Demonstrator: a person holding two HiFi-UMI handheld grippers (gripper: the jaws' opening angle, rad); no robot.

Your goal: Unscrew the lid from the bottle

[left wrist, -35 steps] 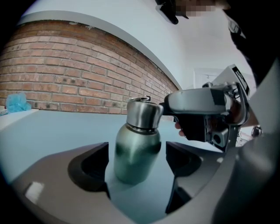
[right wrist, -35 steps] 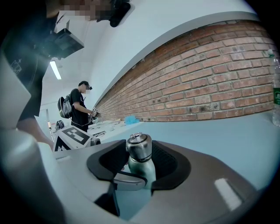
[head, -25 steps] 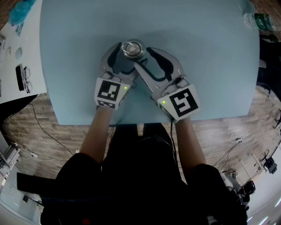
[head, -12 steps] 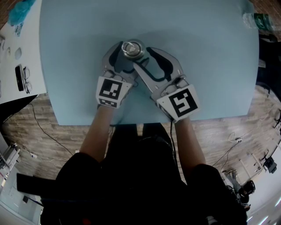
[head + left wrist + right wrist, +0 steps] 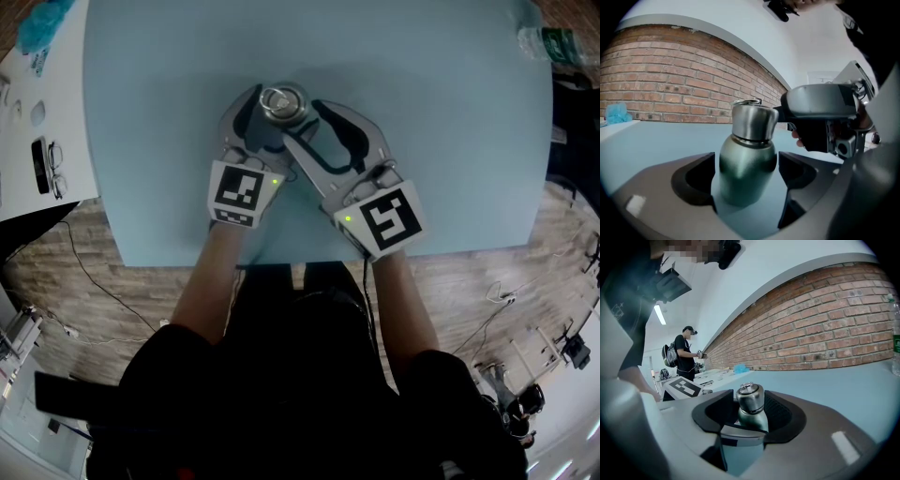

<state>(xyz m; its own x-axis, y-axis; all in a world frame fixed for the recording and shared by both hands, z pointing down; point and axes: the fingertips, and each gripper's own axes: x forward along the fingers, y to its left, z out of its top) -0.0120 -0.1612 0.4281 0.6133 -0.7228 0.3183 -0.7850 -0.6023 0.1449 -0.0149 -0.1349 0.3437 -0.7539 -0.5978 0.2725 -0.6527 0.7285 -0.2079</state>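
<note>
A green steel bottle [image 5: 747, 168] with a silver lid [image 5: 282, 101] stands upright on the light blue table [image 5: 450, 141]. My left gripper [image 5: 267, 117] is shut on the bottle's body, with a pad pressing each side [image 5: 747, 183]. My right gripper [image 5: 299, 120] comes in from the right, higher up. Its jaws are closed round the lid [image 5: 750, 398], which sits between the black pads [image 5: 751, 416]. One left-gripper finger crosses in front of the bottle's lower body in the right gripper view. From the head view only the lid's top shows.
A clear plastic water bottle [image 5: 548, 42] stands at the table's far right corner. A white side table [image 5: 37, 84] at the left carries glasses [image 5: 54, 169] and a blue cloth [image 5: 47, 23]. A person [image 5: 684, 357] stands far back along the brick wall. The table's near edge lies just behind both grippers.
The left gripper's marker cube has edged slightly right and the right gripper has turned a touch about the lid. The bottle stays where it was.
</note>
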